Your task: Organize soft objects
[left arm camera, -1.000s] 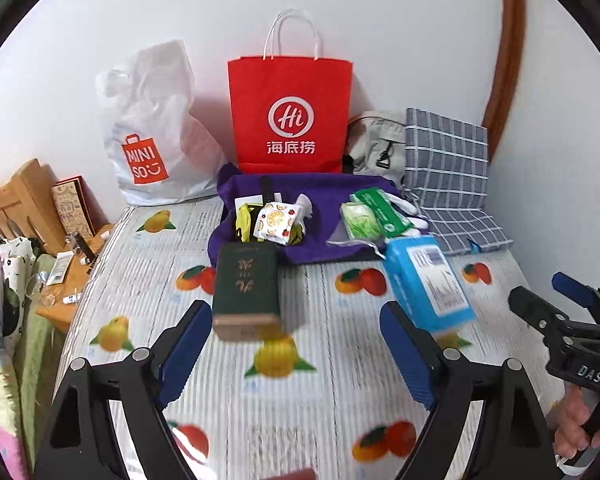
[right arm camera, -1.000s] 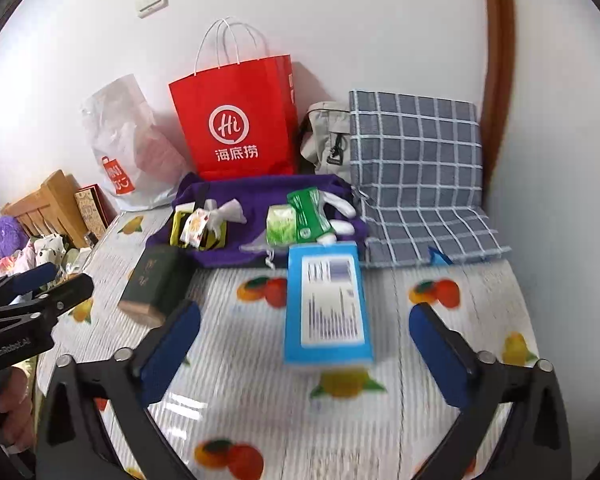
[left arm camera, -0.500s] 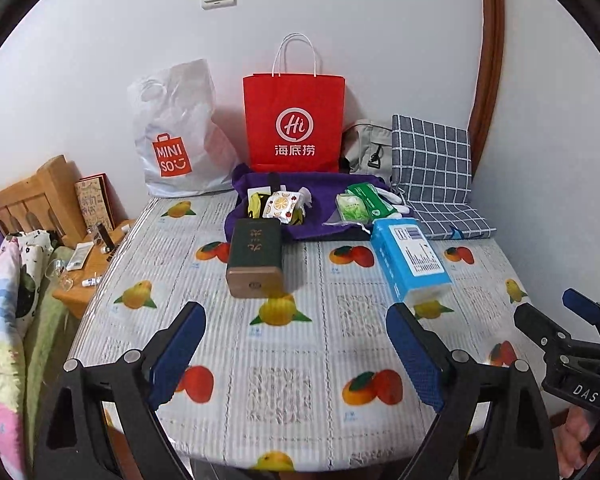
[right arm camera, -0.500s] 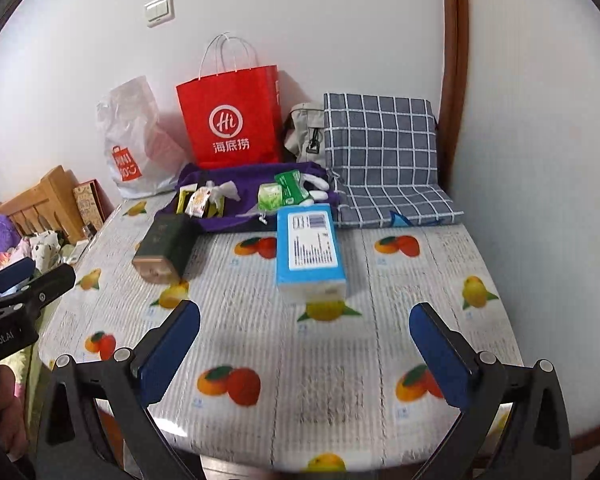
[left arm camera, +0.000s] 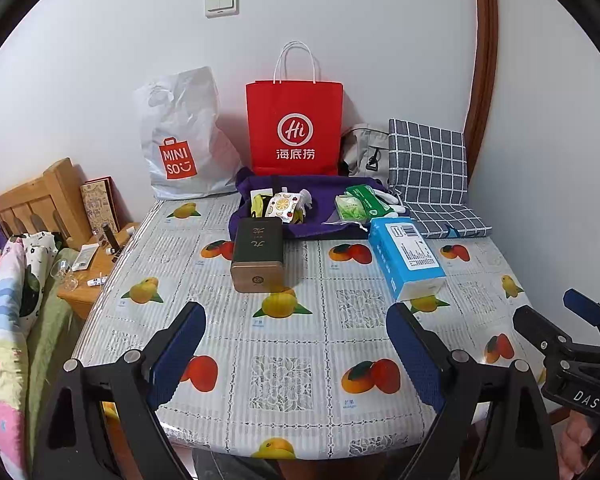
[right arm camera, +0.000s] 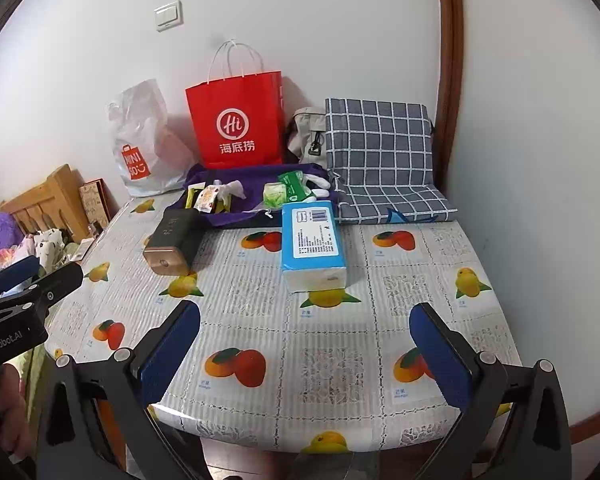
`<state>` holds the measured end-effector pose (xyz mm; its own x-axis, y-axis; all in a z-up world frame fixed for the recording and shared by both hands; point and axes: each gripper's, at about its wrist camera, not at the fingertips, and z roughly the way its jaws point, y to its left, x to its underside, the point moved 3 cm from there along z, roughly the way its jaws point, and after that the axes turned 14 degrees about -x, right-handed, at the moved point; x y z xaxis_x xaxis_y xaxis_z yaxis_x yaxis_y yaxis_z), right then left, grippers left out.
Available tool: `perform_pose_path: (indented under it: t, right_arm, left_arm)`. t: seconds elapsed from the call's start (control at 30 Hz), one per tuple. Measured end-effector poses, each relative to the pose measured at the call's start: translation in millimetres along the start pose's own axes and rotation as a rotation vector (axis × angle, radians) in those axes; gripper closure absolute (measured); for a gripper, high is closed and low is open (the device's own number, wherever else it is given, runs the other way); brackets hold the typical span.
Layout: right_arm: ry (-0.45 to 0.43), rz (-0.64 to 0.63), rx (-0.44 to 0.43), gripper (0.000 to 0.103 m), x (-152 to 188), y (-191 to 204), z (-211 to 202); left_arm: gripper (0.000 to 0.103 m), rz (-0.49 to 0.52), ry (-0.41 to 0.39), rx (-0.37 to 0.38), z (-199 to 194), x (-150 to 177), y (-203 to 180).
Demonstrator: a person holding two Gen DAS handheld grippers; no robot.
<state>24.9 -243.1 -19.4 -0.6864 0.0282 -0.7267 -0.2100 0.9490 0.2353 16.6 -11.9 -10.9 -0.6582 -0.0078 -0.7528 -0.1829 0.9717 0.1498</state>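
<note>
Left wrist view, tabletop stock: one white plastic shopping bag point(left arm camera: 182, 136), one dark green tin box point(left arm camera: 258, 254), one red paper bag point(left arm camera: 296, 128), one purple cloth bag point(left arm camera: 332, 200) holding small packets, one blue tissue pack point(left arm camera: 406, 256) lying mid-table, one grey checked cushion point(left arm camera: 428, 160). Left gripper point(left arm camera: 296, 356) and right gripper point(right arm camera: 304, 354): jaws spread, empty. Sorting seemingly unfinished.

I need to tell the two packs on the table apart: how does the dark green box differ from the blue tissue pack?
The dark green box looks rigid, with gold characters and a tan end; the blue tissue pack is soft plastic with a white label. The box lies left, the pack right. Both lie flat by the purple bag.
</note>
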Motion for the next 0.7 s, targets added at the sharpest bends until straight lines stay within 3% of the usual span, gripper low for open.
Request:
perform_pose_path:
  t: [0.7]
  right_arm:
    - [-0.001, -0.004, -0.003, 0.000, 3.6, 2.8, -3.1]
  left_arm:
    - [0.011, -0.001, -0.001, -0.001, -6.0, 4.0, 2.6]
